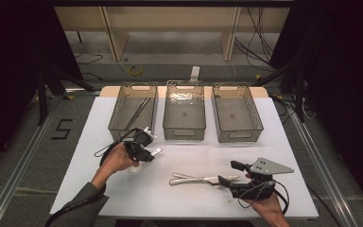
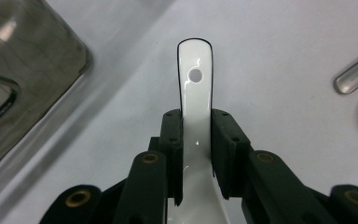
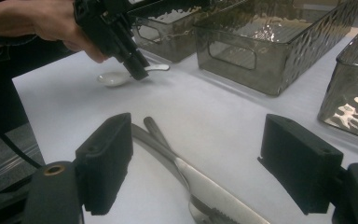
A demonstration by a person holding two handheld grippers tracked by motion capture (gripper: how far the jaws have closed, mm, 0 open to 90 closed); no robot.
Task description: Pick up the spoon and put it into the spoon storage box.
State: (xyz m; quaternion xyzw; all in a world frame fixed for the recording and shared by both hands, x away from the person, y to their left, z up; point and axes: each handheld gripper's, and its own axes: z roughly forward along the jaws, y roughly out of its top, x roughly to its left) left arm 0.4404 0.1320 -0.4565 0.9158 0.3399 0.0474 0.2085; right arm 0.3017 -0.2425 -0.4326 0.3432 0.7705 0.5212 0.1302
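One white spoon (image 2: 195, 107) pinched by my left gripper (image 2: 197, 154), my right gripper (image 3: 205, 172) spread over table (image 1: 194, 151) cutlery (image 1: 194, 179), three bins (image 1: 184, 111) at twelve o'clock.

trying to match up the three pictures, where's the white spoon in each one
High view: the white spoon lies left of centre on the table, under the left gripper.
Left gripper view: its handle runs up the middle, the pads pressed on both sides.
Right gripper view: upper left, bowl on the table.
Shared landmark: the knife lying nearby.
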